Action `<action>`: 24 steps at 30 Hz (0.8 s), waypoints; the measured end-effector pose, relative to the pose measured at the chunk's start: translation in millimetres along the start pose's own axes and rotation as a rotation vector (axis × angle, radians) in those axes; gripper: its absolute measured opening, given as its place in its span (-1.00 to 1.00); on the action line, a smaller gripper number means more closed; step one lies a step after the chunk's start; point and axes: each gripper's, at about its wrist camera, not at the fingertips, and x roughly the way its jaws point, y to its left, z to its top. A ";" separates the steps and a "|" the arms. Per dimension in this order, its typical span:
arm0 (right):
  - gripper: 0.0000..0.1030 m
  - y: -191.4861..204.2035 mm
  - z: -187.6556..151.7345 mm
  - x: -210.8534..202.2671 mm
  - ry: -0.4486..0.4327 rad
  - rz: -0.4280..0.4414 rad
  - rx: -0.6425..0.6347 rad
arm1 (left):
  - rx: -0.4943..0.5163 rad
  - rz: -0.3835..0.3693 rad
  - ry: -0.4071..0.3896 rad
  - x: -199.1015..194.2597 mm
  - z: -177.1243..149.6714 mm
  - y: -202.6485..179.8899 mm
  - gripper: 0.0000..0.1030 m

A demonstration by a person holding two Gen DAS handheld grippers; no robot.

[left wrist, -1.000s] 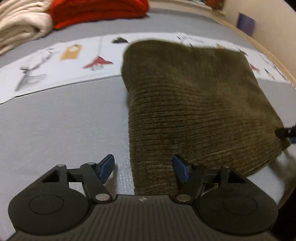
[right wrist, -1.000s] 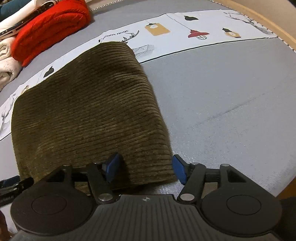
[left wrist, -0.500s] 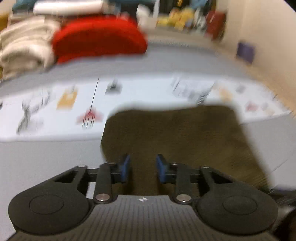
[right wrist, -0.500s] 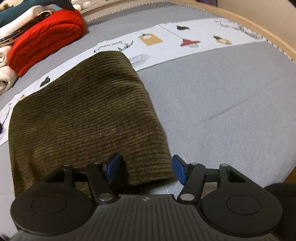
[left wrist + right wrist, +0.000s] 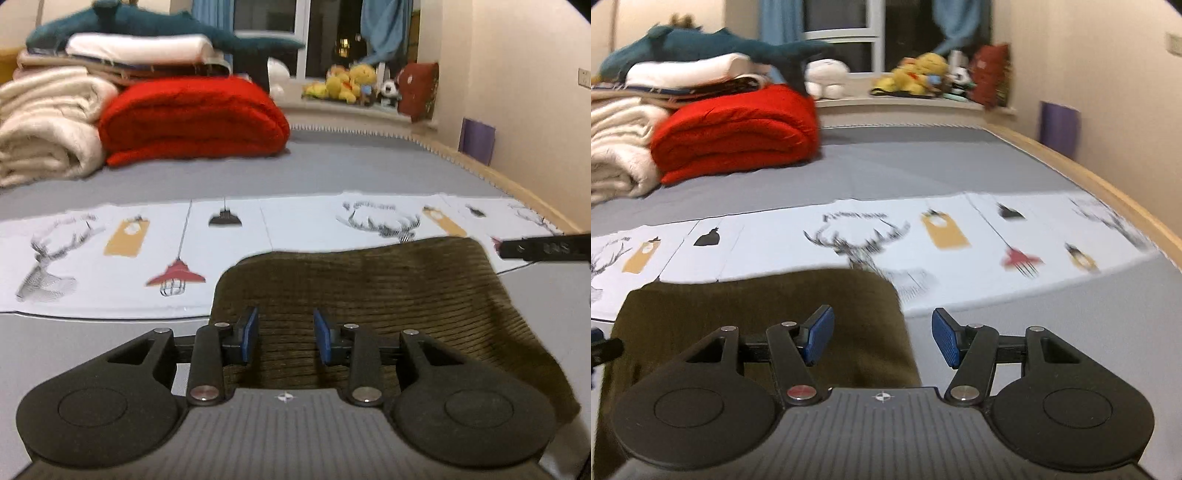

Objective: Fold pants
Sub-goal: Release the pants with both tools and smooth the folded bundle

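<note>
The folded pants (image 5: 369,295) (olive corduroy) lie on the grey bed (image 5: 332,170), their far edge over the printed white strip (image 5: 92,258). The left gripper (image 5: 285,334) hangs above them with a narrow gap between its pads, holding nothing; the right gripper (image 5: 882,338) is spread wide over their right edge.

Your right claw (image 5: 882,339) hangs with its blue pads wide apart over the right edge of the folded olive pants (image 5: 757,314), gripping nothing. The pants lie on the grey bed (image 5: 960,166), overlapping its printed white band (image 5: 960,236); a red blanket (image 5: 738,136) sits toward the far left corner.
</note>
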 end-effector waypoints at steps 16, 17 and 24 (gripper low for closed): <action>0.31 -0.6 2.4 78.4 0.286 -0.051 0.144 | -0.094 -0.081 0.077 43.1 -4.5 30.4 -0.17; 0.26 -1.7 2.3 67.3 0.259 -0.052 0.159 | -0.083 -0.071 0.066 37.1 -4.0 27.6 -0.17; 0.35 1.2 -37.5 -45.4 0.081 0.045 0.164 | 0.055 -0.057 0.058 6.2 -9.6 7.9 -0.10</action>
